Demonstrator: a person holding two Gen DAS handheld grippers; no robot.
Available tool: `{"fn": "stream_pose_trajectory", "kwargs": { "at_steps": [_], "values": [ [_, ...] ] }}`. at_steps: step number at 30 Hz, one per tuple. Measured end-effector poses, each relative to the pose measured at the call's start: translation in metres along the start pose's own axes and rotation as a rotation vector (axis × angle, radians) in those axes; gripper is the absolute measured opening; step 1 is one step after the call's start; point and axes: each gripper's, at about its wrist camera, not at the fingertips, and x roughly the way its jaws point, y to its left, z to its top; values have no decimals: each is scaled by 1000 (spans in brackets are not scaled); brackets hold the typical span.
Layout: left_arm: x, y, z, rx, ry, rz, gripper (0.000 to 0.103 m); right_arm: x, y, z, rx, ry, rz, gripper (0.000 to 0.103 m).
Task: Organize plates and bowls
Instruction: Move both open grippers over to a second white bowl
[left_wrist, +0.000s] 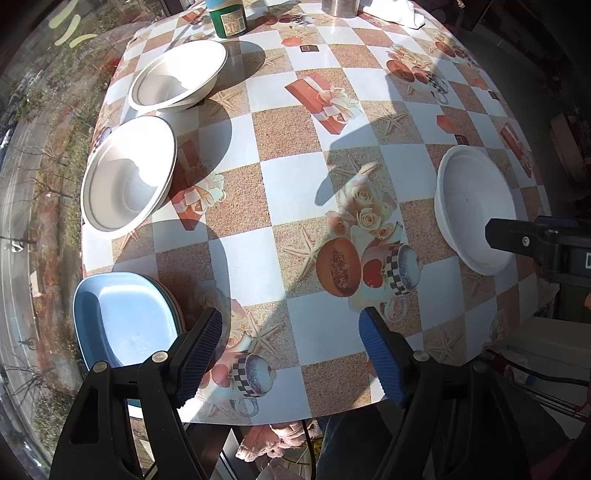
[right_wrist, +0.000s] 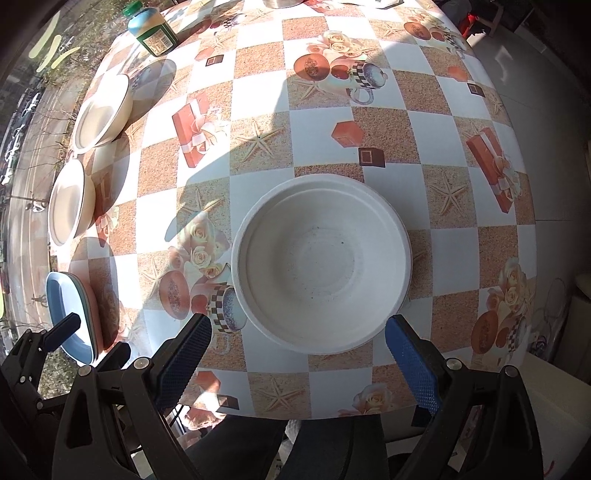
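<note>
Right claw (right_wrist: 297, 354) spread wide, holding nothing, fingers on either side of the near rim of the white bowl (right_wrist: 321, 264); contact can't be told. Bowl sits upright on the checkered worktop (right_wrist: 391, 127), close to its near edge. Left claw (left_wrist: 290, 349) also spread, empty, over the near edge of the worktop left of that bowl. Stack of plates (left_wrist: 122, 317), blue on top, at the left edge, just beside the left claw. Two more white bowls (left_wrist: 129, 179) (left_wrist: 177, 75) farther along the left edge. Green bottle (left_wrist: 226, 16) beyond them.
</note>
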Motion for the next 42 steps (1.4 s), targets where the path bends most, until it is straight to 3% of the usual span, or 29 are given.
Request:
{"fn": "stream_pose_trajectory", "kwargs": {
  "at_steps": [9,23,31,42],
  "values": [
    [-7,12,8,-40,-30,-1,80,1,12,5,-42,5,-1,96],
    [-29,49,49,-153,-98,14,80,3,35,15,-97,13,-7,96],
    [-34,99,73,-287,-117,56,80,2,65,36,-142,8,14,96],
    [-13,177,84,-497,-71,127,80,11,132,73,-283,15,34,96]
  ]
}}
